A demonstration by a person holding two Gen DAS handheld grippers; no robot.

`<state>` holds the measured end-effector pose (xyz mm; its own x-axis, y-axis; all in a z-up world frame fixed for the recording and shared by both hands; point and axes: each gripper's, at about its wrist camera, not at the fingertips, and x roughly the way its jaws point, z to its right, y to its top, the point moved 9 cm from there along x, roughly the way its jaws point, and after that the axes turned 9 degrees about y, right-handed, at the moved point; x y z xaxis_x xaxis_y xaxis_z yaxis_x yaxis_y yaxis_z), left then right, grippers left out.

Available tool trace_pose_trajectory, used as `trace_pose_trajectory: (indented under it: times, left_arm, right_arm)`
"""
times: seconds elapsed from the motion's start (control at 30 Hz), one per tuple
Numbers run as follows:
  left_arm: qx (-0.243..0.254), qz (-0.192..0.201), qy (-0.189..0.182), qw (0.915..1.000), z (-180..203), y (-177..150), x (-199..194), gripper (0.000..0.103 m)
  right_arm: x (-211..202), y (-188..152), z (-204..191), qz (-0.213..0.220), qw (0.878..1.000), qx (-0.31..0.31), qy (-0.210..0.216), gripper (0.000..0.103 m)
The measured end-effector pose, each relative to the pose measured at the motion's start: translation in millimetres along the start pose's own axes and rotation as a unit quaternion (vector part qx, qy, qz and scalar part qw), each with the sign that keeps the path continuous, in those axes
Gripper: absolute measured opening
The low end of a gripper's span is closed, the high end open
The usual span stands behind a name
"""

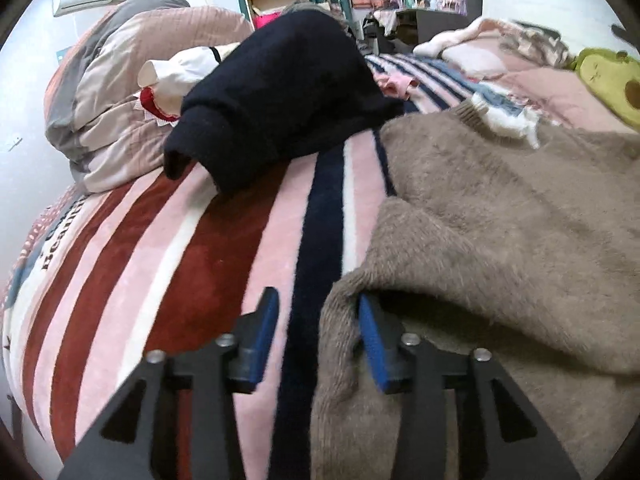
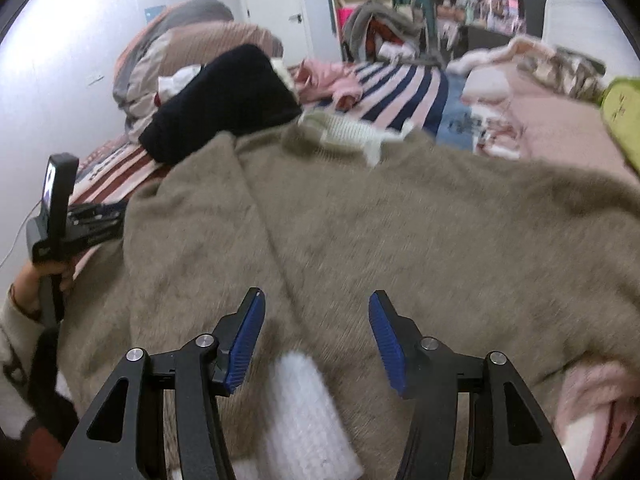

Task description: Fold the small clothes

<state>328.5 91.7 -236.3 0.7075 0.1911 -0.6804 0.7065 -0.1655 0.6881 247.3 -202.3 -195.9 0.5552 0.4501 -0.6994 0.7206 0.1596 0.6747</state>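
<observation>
STEP: early fold, sleeve or side edge being taken | SWEATER: taupe fuzzy sweater (image 2: 360, 216) spread on striped bed blanket (image 1: 208, 248) | LEFT: left tool (image 1: 318, 312) wide apart, straddling left edge, no grip | RIGHT: right tool (image 2: 316, 312) spread wide, hovers over hem, empty | NEXT: left pinches edge, carries it inward.

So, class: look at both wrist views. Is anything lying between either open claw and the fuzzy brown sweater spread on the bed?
Nothing visible blocks either one. The left claw is open at the brown sweater edge, one finger tucked under a fold. The right claw hangs open directly over the sweater, just beyond its white cuff.
</observation>
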Motion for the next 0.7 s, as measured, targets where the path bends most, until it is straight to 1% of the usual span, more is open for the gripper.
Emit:
trace_pose_trajectory:
  times: [0.03, 0.07, 0.13, 0.2, 0.23, 0.27, 0.3, 0.33, 0.37, 0.4, 0.5, 0.57, 0.6, 0.67, 0.7]
  left_arm:
    - [0.0, 0.002, -0.004, 1.0, 0, -1, -4, 0.051]
    - [-0.001, 0.008, -0.009, 0.9999, 0, -1, -11, 0.058]
    - [-0.003, 0.015, -0.012, 0.9998, -1, -3, -22, 0.061]
    - [-0.005, 0.022, -0.015, 0.9996, -2, -3, -36, 0.061]
    - [-0.01, 0.028, -0.016, 0.9994, -4, -4, -45, 0.061]
    - [-0.012, 0.032, -0.019, 0.9992, -4, -3, -51, 0.061]
    - [-0.014, 0.036, -0.022, 0.999, -3, -3, -58, 0.061]
    - [-0.017, 0.044, -0.028, 0.9985, -2, -2, -67, 0.062]
    - [-0.018, 0.05, -0.034, 0.998, 0, -1, -74, 0.062]
    - [-0.018, 0.056, -0.039, 0.9975, 3, 0, -81, 0.062]
    - [-0.016, 0.071, -0.05, 0.9961, 12, 4, -99, 0.062]
    - [-0.016, 0.079, -0.06, 0.9949, 19, 7, -110, 0.062]
    - [-0.017, 0.082, -0.065, 0.9944, 25, 8, -115, 0.063]
    - [-0.019, 0.085, -0.075, 0.9933, 34, 10, -123, 0.068]
    - [-0.021, 0.087, -0.08, 0.9928, 38, 11, -127, 0.069]
  right_arm:
    - [1, -4, 0, -0.006, 1.0, 0.004, 0.005, 0.059]
    - [2, -10, -1, -0.014, 1.0, 0.007, 0.012, 0.059]
    - [4, -19, -4, -0.029, 0.999, 0.01, 0.025, 0.059]
    - [7, -27, -5, -0.043, 0.998, 0.015, 0.032, 0.059]
    - [7, -30, -7, -0.046, 0.998, 0.018, 0.039, 0.057]
    - [7, -32, -10, -0.049, 0.997, 0.021, 0.051, 0.051]
    - [6, -34, -12, -0.049, 0.997, 0.022, 0.06, 0.033]
    - [5, -36, -15, -0.048, 0.996, 0.022, 0.07, 0.02]
    - [2, -36, -17, -0.041, 0.997, 0.018, 0.07, 0.016]
    - [-3, -36, -18, -0.033, 0.998, 0.011, 0.061, 0.012]
    - [-21, -29, -18, -0.002, 0.999, 0.009, 0.042, 0.011]
    - [-32, -28, -15, 0.007, 0.999, 0.011, 0.035, 0.011]
    - [-35, -30, -13, 0.006, 1.0, 0.01, 0.027, 0.011]
    - [-30, -40, -10, -0.013, 1.0, 0.01, 0.018, 0.015]
    - [-28, -44, -9, -0.019, 1.0, 0.013, 0.014, 0.021]
